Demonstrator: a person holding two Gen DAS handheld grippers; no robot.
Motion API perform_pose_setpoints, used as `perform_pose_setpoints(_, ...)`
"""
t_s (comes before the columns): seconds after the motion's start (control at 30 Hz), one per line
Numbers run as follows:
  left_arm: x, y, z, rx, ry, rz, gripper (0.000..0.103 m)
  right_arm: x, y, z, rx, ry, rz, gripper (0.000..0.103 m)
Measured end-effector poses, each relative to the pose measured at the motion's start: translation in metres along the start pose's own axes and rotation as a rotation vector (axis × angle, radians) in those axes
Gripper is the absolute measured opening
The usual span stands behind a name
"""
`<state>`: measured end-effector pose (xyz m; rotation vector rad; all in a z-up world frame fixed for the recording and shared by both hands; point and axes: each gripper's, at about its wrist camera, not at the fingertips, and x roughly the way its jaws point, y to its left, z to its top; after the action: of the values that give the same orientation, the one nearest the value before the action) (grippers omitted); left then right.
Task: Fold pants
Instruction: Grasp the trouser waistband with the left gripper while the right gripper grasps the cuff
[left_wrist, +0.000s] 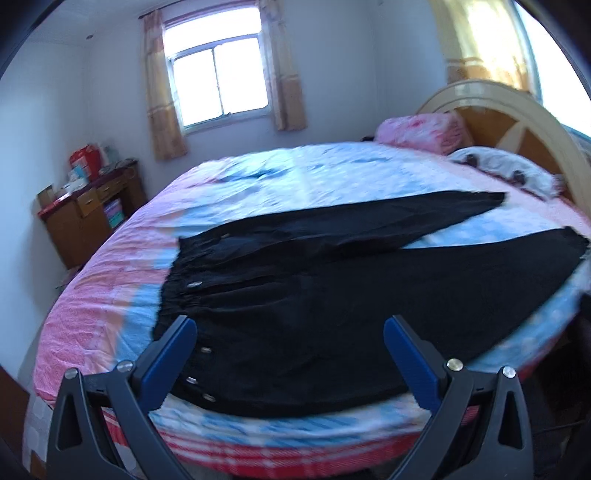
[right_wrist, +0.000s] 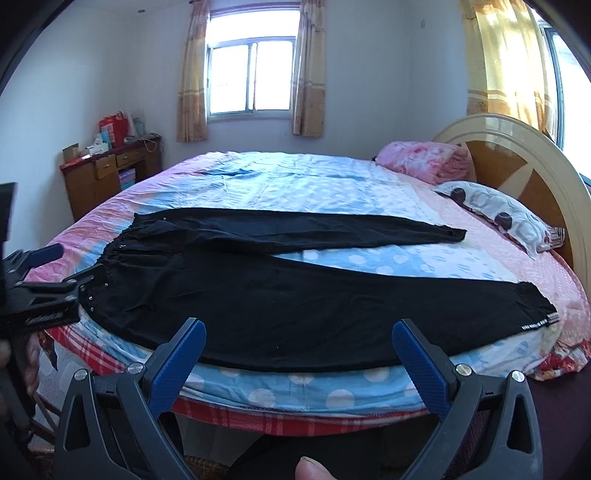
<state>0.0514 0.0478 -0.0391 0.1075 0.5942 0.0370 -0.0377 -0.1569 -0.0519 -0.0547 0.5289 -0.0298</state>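
Left wrist view: I am holding left gripper (left_wrist: 290, 328) spread wide, empty | right gripper (right_wrist: 299, 332) likewise released | black pants (right_wrist: 295, 295) lying flat on bed (right_wrist: 314, 181), legs splayed apart.

From my left wrist view, the bed (left_wrist: 110, 314) and pants (left_wrist: 314, 295) are motion-blurred, and the near leg's hem runs off the right edge. Items on the desk (right_wrist: 107, 166) are too small to identify. A fingertip (right_wrist: 314, 469) is cropped at the bottom edge.

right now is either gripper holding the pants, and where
Nothing is held. The left gripper and right gripper are both open above the black pants.
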Motion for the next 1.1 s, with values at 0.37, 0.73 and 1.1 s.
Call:
perform_pose_setpoints(0.37, 0.163, 0.137, 0.076, -0.145, 0.152, 0.144, 0.098, 0.056, -0.016, -0.014, 0.006, 0.056, 0.082, 0.102)
perform_pose_setpoints(0.73, 0.331, 0.180, 0.105, -0.156, 0.413, 0.107, 0.070, 0.124, -0.087, 0.022, 0.110, 0.160, -0.006, 0.102)
perform_pose_setpoints(1.1, 0.335, 0.183, 0.098, -0.125, 0.436, -0.051, 0.057, 0.220, -0.277, 0.120, 0.238, 0.262, -0.142, 0.059)
